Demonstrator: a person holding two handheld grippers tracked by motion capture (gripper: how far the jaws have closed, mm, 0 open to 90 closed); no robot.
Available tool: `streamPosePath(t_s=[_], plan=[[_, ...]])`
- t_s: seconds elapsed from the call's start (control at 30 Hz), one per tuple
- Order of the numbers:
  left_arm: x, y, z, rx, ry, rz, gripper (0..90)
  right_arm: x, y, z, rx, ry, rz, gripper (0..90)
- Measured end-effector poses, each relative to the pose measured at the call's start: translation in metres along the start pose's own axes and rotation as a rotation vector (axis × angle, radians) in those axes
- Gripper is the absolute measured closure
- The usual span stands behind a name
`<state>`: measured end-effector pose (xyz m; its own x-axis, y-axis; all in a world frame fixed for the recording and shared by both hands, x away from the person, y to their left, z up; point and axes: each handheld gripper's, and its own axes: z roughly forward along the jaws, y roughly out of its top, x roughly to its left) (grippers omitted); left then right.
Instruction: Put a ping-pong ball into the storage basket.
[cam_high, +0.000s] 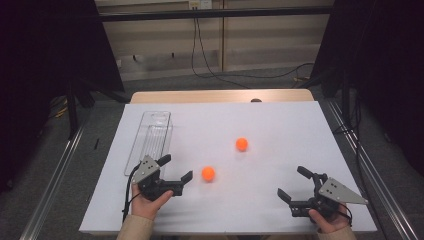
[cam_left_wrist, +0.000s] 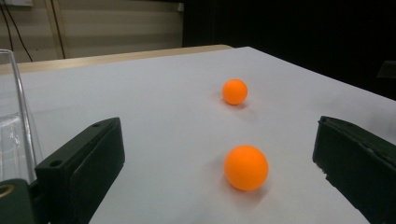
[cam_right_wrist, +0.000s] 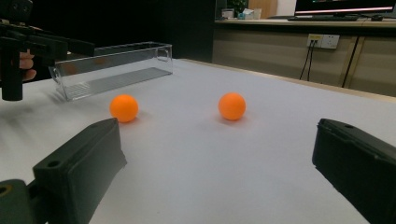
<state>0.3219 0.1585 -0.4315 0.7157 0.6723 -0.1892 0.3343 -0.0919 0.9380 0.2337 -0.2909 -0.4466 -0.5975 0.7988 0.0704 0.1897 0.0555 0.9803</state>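
a long clear plastic box with an open top (cam_high: 150, 140) is seen lying on the white table sheet (cam_high: 280, 125) at the left; no ball is held in it, and its ribbed floor is left bare. two small round orange balls are found outside it on the sheet: the nearer orange ball (cam_high: 208, 173) just ahead of the left gripper (cam_high: 176, 171), and the farther orange ball (cam_high: 242, 144) near the middle of the sheet, well apart from the box. the left gripper's jaws are held wide apart and nothing is clasped. the right gripper (cam_high: 291, 183) is held low at the right, its jaws likewise spread and nothing between them.
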Motion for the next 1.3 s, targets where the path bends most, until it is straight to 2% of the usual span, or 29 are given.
streamPosePath(t_s=[1.3], plan=[[-0.011,-0.003,0.019,0.063,-0.036,0.015,2.1,0.001,0.001,0.001,-0.001,0.019,-0.005,1.8]])
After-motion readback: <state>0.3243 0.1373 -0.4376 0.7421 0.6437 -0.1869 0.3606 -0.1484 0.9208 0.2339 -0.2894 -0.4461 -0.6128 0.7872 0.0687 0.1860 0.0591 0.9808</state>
